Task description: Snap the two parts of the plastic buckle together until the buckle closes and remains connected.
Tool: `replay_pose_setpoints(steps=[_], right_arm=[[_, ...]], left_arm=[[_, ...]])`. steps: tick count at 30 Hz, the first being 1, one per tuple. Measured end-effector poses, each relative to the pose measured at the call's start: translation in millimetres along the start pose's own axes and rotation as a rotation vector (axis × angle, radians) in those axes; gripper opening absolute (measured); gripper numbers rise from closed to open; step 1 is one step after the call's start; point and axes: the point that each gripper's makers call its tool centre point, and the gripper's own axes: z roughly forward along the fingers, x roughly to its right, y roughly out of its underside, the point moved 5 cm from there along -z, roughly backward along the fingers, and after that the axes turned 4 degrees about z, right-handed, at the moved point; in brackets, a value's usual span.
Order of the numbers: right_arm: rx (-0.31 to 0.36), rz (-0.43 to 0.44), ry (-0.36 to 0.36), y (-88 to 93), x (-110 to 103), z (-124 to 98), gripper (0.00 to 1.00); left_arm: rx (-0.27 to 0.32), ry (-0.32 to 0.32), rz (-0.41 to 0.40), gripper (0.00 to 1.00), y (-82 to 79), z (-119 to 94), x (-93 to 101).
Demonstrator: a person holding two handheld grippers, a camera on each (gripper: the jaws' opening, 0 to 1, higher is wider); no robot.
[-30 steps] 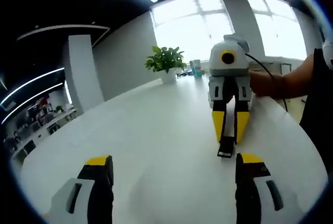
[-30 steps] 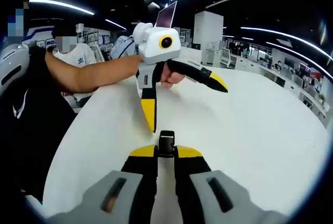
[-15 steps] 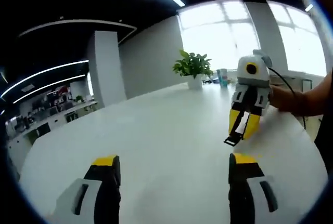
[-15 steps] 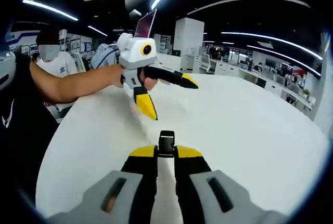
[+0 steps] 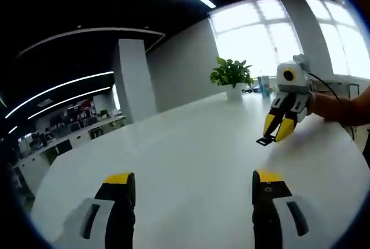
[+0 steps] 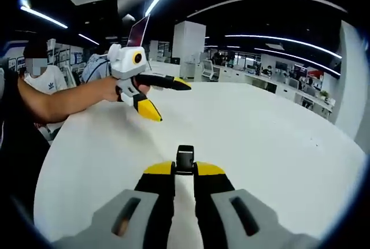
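Right tongs (image 6: pixel 185 171): jaws drawn nearly together, a small black buckle part (image 6: pixel 185 160) pinched between the yellow tips and standing out just beyond them. The same tongs are seen in the left gripper view (image 5: pixel 276 130) at far right, tilted, with the black buckle part (image 5: pixel 265 141) hanging from the tips, above the worktop (image 5: pixel 185 162); whether it touches the surface cannot be told. A cable is seen trailing from the body of these tongs, and a bare forearm (image 5: pixel 344 110) is seen behind them.

Left tongs (image 5: pixel 195 182): jaws spread wide, nothing held between them, bare white worktop seen in the gap. In the right gripper view the left tongs (image 6: pixel 167 100) are seen at far left, held up above the worktop (image 6: pixel 260 139) by a hand (image 6: pixel 110 90), jaws splayed well apart, one pointing right and one pointing down toward the near side.

The two tongs are well apart from each other. A second buckle part is not made out in either view.

Surroundings: a potted plant (image 5: pixel 231 77) is noted at the far end of the worktop before bright windows. A person in a white shirt (image 6: pixel 43 78) is seen at far left in the right gripper view, with office desks and strip lighting beyond.
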Motion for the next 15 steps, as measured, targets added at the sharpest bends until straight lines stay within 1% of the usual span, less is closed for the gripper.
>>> replay_pose_setpoints(steps=[2,6,8,9,11,13,15], right_arm=[[0.009,0.009,0.018,-1.2,5.8,-1.1,0.10],[0.029,0.021,0.058,-3.6,9.5,-3.7,0.10],[0.031,0.034,0.072,-3.6,11.6,-4.4,0.10],[0.030,0.036,0.078,-3.3,12.3,-4.5,0.10],[0.025,0.042,0.084,-2.0,12.1,-4.5,0.10],[0.020,0.045,0.086,-1.2,11.8,-4.2,0.10],[0.019,0.047,0.086,-0.9,10.8,-4.4,0.10]], left_arm=[[0.004,-0.006,-0.010,0.82,-0.8,-0.9,-1.5],[0.011,-0.016,-0.018,0.82,-1.3,-1.6,-4.4],[0.012,-0.023,-0.023,0.85,-0.9,-1.5,-5.4],[0.015,-0.013,-0.028,0.87,-0.9,-1.0,-4.2],[0.019,-0.010,-0.035,0.99,-0.7,1.4,-3.3],[0.007,-0.013,-0.014,0.99,1.6,2.4,-1.2],[0.012,-0.029,-0.001,0.99,1.6,3.2,-1.7]])
